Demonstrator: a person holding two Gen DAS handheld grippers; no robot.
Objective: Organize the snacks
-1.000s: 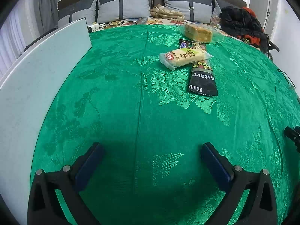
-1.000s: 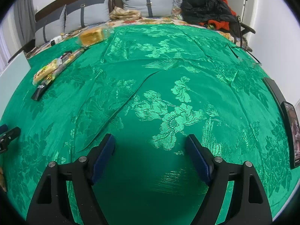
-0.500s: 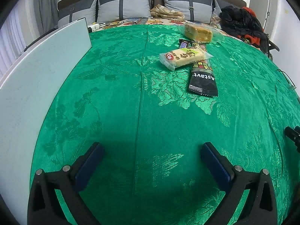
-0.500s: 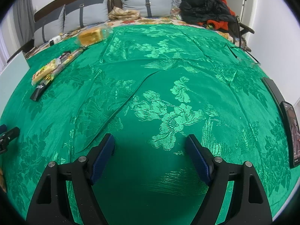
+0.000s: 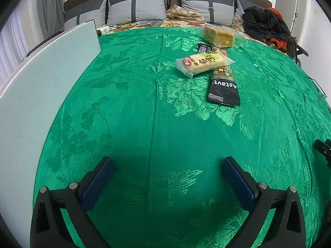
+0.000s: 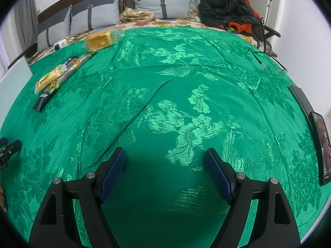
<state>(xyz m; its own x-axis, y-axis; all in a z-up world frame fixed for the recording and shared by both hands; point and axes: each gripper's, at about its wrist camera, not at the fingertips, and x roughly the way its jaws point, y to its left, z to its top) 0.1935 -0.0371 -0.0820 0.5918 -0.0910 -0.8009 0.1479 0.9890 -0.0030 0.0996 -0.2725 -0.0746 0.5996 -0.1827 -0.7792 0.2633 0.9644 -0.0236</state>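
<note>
Several snacks lie together on the green cloth (image 5: 144, 124). A yellow wrapped bar (image 5: 203, 62) rests across a long black Astavt packet (image 5: 224, 82). A small dark bar (image 5: 203, 48) peeks out behind them, and a bagged bread block (image 5: 219, 37) sits farther back. In the right wrist view the same group lies at the far left: yellow bar (image 6: 48, 78), black packet (image 6: 44, 99), bread (image 6: 100, 40). My left gripper (image 5: 168, 165) hovers open over bare cloth, well short of the snacks. My right gripper (image 6: 165, 157) is open too, with nothing between its fingers.
A pale white board (image 5: 41, 78) lies along the cloth's left edge. Grey pillows (image 5: 136, 8) and a heap of black and red clothes (image 5: 266, 26) stand at the back. A phone (image 6: 321, 146) lies at the right edge, with a clear stand (image 6: 273, 67) beyond it.
</note>
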